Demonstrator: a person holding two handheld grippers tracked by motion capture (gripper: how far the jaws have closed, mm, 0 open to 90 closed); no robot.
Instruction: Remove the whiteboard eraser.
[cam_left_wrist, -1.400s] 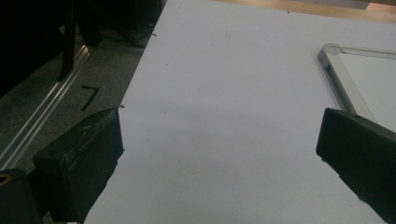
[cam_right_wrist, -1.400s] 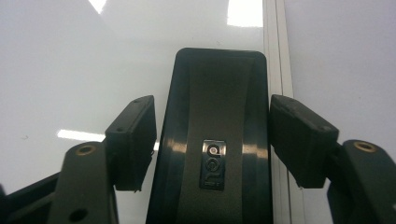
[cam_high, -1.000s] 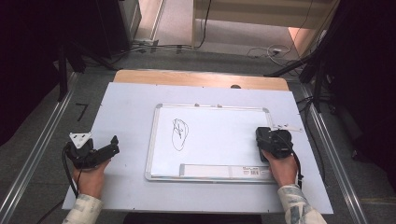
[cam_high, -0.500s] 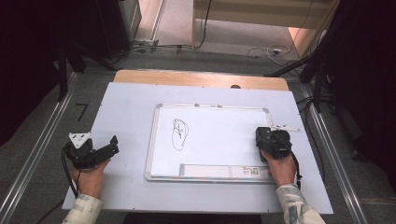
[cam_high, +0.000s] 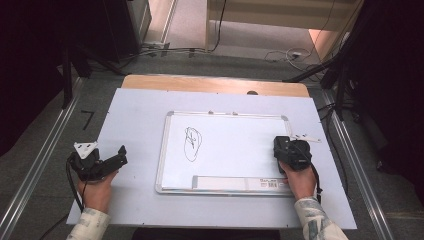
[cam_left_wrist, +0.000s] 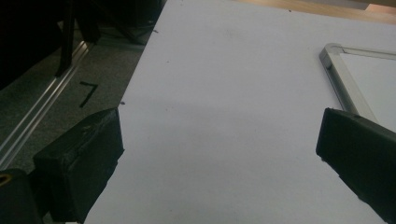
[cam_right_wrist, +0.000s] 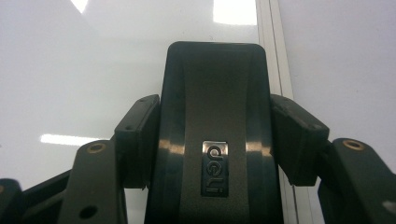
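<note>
Right gripper (cam_high: 286, 150) clamped on black eraser (cam_right_wrist: 215, 135) at whiteboard (cam_high: 225, 145) right edge.
Fingers (cam_right_wrist: 137, 140) pressed against both eraser sides. Left gripper (cam_high: 112, 161) on bench (cam_high: 140, 115), fingers (cam_left_wrist: 79, 163) wide apart, empty.

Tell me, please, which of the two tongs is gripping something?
The right tongs, resting at the whiteboard's right edge, are clamped on a black eraser. The left tongs stand wide open over the bare table, holding nothing.
</note>
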